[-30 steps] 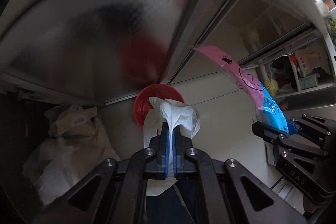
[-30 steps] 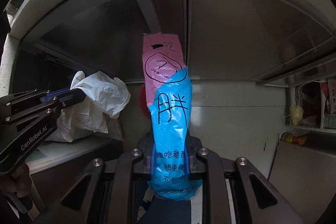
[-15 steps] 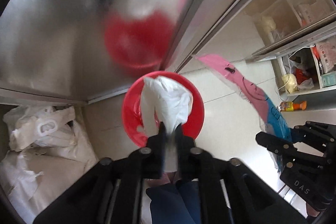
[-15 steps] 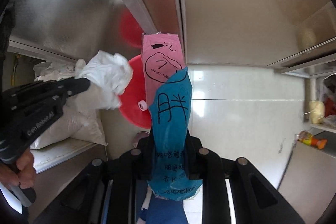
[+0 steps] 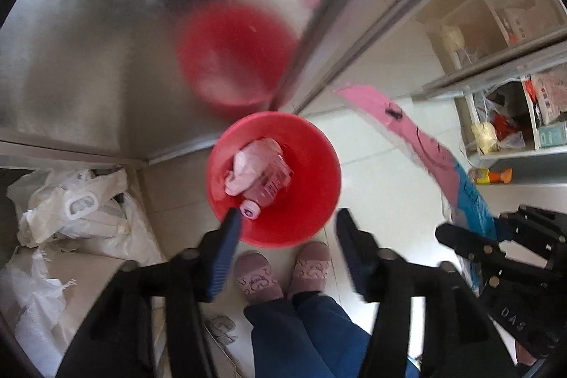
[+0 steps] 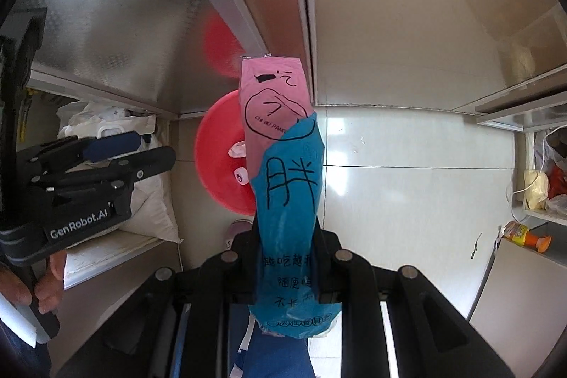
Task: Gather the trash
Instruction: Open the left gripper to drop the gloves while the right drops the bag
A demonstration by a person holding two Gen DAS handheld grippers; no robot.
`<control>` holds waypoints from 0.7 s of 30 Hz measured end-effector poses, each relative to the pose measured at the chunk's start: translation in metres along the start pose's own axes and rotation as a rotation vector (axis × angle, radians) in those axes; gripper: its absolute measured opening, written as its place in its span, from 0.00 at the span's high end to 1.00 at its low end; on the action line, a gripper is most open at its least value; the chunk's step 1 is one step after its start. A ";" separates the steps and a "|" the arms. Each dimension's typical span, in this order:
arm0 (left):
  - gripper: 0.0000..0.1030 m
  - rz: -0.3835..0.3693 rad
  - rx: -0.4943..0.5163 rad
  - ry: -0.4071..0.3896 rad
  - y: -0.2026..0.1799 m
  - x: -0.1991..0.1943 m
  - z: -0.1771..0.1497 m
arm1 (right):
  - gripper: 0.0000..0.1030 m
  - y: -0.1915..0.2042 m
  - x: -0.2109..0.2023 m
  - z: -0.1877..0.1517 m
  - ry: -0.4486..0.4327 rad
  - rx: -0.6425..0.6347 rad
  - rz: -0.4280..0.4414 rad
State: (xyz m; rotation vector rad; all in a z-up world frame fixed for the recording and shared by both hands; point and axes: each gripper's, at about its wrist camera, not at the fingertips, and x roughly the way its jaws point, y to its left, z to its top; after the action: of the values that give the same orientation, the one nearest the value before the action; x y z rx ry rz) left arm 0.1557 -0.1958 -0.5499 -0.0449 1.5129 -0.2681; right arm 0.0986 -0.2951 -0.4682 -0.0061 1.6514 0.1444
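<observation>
Trash bin (image 5: 320, 165), a round red plastic tub, on pale floor tiles against a steel cabinet front, seen from straight above. Inside it: a crumpled white tissue wad (image 5: 248, 165) resting on a small clear plastic bottle (image 5: 271, 185) with a white cap. Directly over the bin, left gripper (image 5: 287, 222), pointing steeply down, jaws just opened to a medium-wide gap with nothing between them; tissue lying free below, well clear of the pads. Off to one side, right gripper (image 6: 287, 275), pointing straight down, pinched narrow on a long pink and blue snack wrapper (image 6: 283, 165) that sticks out ahead of the fingers and hides part of the bin rim in the right wrist view. Below the left gripper, two pink slippers (image 5: 283, 271) and dark blue trouser legs of the person holding the tools. White sacks (image 5: 81, 218) heaped on a low ledge beside the bin.

Step in hand, by judgement: first drop done, wrapper drop not yet made. Next move likely: left gripper out of the way, right gripper centred over the bin opening, then jaws released. Light wrapper, so possibly prone to drifting past the rim.
</observation>
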 end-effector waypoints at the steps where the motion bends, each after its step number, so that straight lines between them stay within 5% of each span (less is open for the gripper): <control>1: 0.36 0.013 -0.003 -0.012 0.004 -0.002 0.000 | 0.82 0.007 0.004 0.000 0.000 -0.006 0.005; 4: 0.35 0.048 -0.014 -0.023 0.012 -0.004 -0.001 | 0.82 0.017 0.012 0.000 0.002 -0.025 0.008; 7: 0.17 0.070 -0.009 -0.022 0.020 -0.001 -0.005 | 0.82 0.019 0.016 -0.001 0.002 -0.032 0.017; 18: 0.14 0.112 -0.042 -0.032 0.049 0.004 -0.021 | 0.82 0.036 0.042 -0.004 0.032 -0.122 0.035; 21: 0.01 0.135 -0.060 -0.033 0.056 0.005 -0.023 | 0.78 0.041 0.048 -0.001 0.029 -0.149 0.012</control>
State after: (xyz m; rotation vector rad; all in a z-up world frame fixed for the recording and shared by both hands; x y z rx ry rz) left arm 0.1414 -0.1395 -0.5675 0.0053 1.4836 -0.1136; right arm 0.0899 -0.2504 -0.5119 -0.1119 1.6664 0.2769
